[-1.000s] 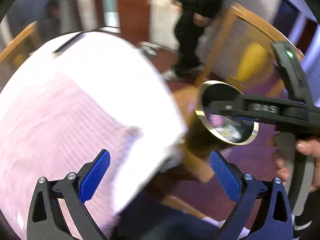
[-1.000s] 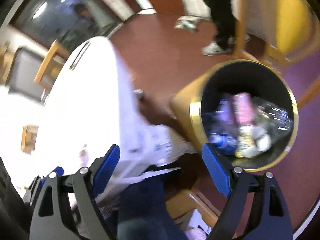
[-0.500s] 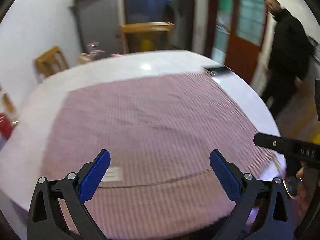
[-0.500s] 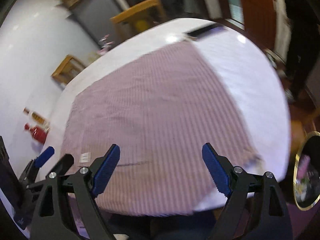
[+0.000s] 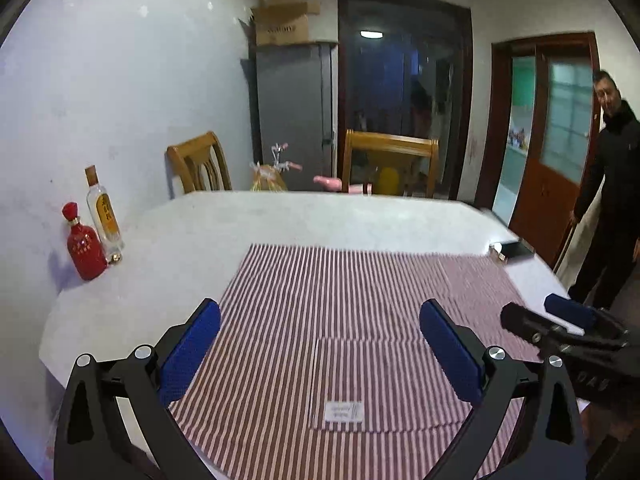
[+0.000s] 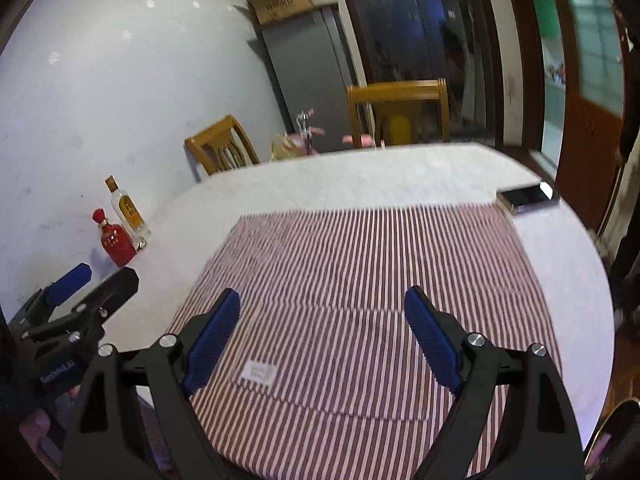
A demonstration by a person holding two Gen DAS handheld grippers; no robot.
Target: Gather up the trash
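Left tool (image 5: 320, 352): jaws wide, empty. Right tool (image 6: 322, 344): jaws wide, empty. Trash bin (image 6: 612, 432): rim only, low right of right tool. Striped cloth (image 5: 340, 300) on desk (image 5: 280, 220) under both.

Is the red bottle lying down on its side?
No, the red bottle stands upright on the white table by the wall, right beside a taller clear bottle.

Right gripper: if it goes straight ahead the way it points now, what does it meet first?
Probably the striped cloth on the table: the right gripper, jaws open and empty, points down at it. Nothing lies between, though depth is unclear.
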